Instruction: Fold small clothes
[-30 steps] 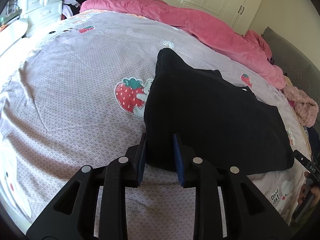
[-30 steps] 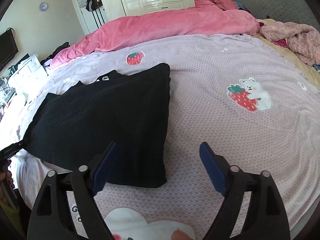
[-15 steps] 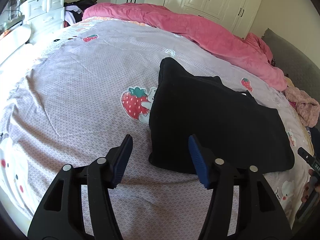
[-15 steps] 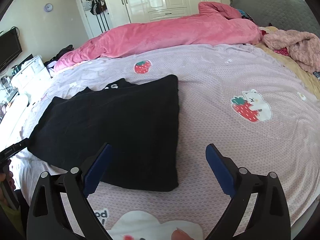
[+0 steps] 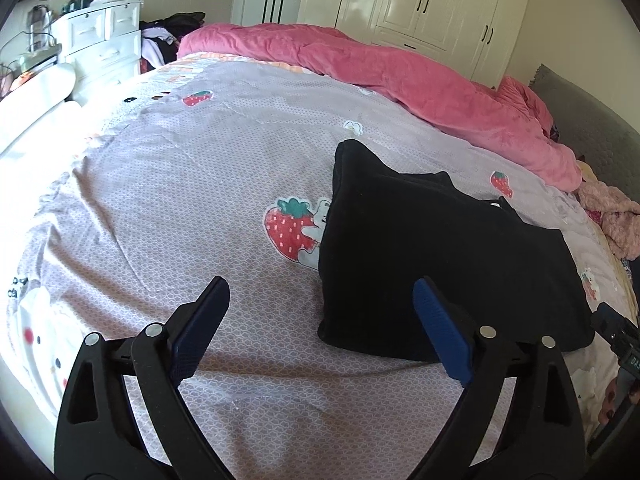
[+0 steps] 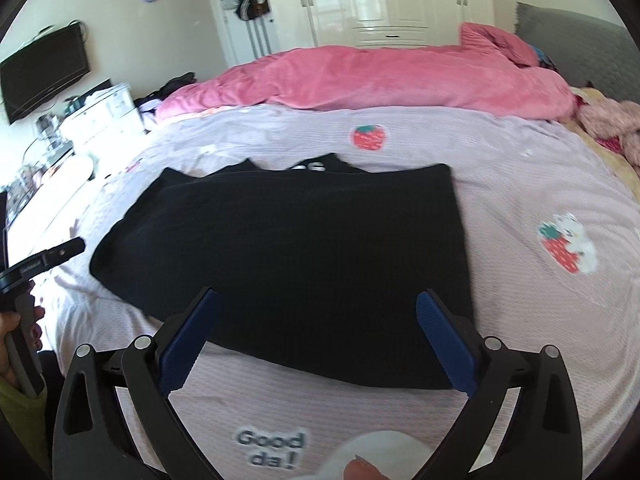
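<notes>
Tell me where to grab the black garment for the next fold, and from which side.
Probably the black garment by its near hem corners, coming in low from the near edge. It lies flat and partly folded, collar at the far side. Left gripper and right gripper are opening, nothing pinched.

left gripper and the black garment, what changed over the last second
The left gripper let go: a second ago its pads pinched the near corner of the black garment; now its jaws are opening, off the cloth. The right gripper was already open, widened slightly, and swung left to face the garment's near edge, nothing between its fingers. The garment stayed folded flat on the lilac bedsheet.
</notes>
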{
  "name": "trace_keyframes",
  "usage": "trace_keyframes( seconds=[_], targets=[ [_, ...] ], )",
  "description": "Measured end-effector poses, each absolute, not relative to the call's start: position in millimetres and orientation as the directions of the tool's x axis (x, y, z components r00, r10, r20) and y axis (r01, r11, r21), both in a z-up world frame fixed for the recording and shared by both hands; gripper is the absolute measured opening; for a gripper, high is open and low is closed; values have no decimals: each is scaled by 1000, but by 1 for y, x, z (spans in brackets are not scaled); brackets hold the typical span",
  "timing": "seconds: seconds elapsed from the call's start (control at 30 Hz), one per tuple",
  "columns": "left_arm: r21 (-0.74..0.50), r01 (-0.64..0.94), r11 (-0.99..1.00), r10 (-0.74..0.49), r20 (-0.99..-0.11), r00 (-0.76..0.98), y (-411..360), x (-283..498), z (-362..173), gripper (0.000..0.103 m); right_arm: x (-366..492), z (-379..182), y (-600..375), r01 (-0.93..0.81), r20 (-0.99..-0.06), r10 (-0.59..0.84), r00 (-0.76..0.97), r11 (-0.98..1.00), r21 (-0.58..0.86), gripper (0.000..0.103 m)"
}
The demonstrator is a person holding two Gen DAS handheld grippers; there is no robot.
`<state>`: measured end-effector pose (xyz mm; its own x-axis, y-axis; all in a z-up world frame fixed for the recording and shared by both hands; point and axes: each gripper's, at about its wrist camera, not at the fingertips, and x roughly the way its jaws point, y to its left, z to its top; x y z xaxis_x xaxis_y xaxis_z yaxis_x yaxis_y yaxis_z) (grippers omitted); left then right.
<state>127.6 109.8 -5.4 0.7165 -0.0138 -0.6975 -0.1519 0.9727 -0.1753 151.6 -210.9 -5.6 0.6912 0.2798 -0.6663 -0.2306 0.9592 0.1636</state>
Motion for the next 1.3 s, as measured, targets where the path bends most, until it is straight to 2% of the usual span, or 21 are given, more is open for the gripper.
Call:
trace_keyframes(
  seconds=[0.17,0.23,0.63,1.0,1.3],
  targets=[
    [-163,-173,971,8,-704,711,116,128,-9,87,154,-7,-169,-323,-670,329,665,936,138,98],
    [-163,-184,969,16,-706,708,120,129,-11,94,155,-8,-151,-364,-672,353,651,922,131,98],
    [-173,-232,957,44,-706,707,143,126,-13,94,142,-10,-82,-519,-681,437,588,849,97,98],
    [-202,-300,932,79,-696,713,174,116,-8,94,134,-19,-61,-557,-703,434,563,828,66,98],
    [-206,-336,919,104,-696,711,188,113,-8,94,143,-28,-23,-593,-712,407,572,805,-15,98]
  ],
)
